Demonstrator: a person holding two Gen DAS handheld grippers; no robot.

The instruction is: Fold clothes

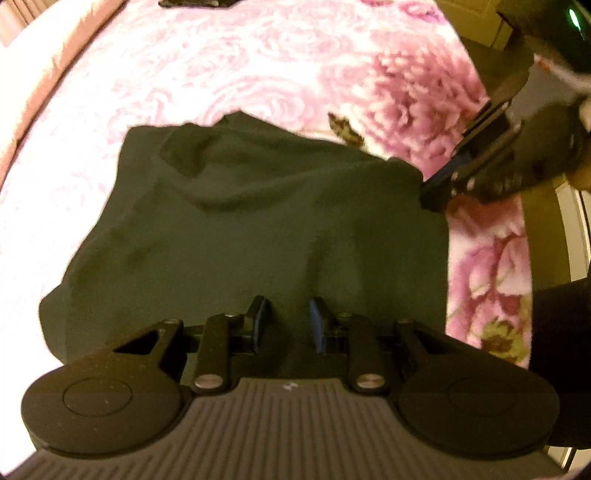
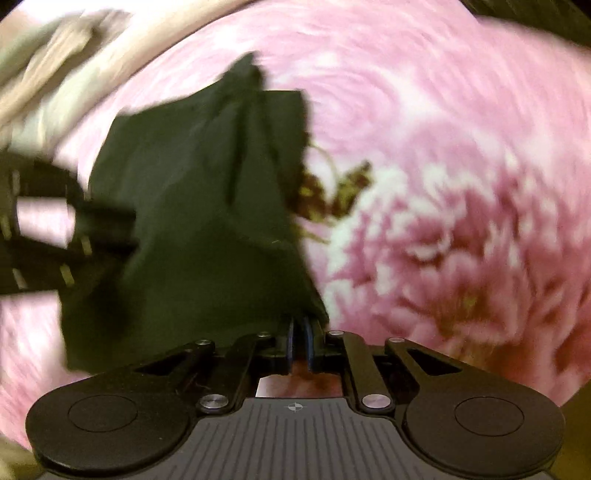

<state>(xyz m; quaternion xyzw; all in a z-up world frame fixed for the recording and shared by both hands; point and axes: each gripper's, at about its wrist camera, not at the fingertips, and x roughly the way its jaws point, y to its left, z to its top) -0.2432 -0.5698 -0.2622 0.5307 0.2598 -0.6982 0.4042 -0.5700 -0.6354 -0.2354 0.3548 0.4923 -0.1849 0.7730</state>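
Observation:
A dark green garment (image 1: 258, 221) lies spread and partly lifted on a pink floral blanket (image 1: 258, 74). At its near edge my left gripper (image 1: 290, 319) is shut on a thick bunch of the cloth, which fills the gap between its blue pads. My right gripper (image 1: 434, 192) pinches the garment's right corner. In the blurred right wrist view, the garment (image 2: 199, 206) runs from my right gripper (image 2: 300, 326), whose pads nearly meet on a thin edge, across to my left gripper (image 2: 122, 236) on its far side.
The blanket (image 2: 443, 184) covers a bed whose right edge drops to a brownish floor (image 1: 546, 229). A dark flat object (image 1: 195, 3) lies at the far end. Pale bedding (image 2: 55, 55) is heaped at upper left. A dark sleeve (image 1: 561, 332) is at the right.

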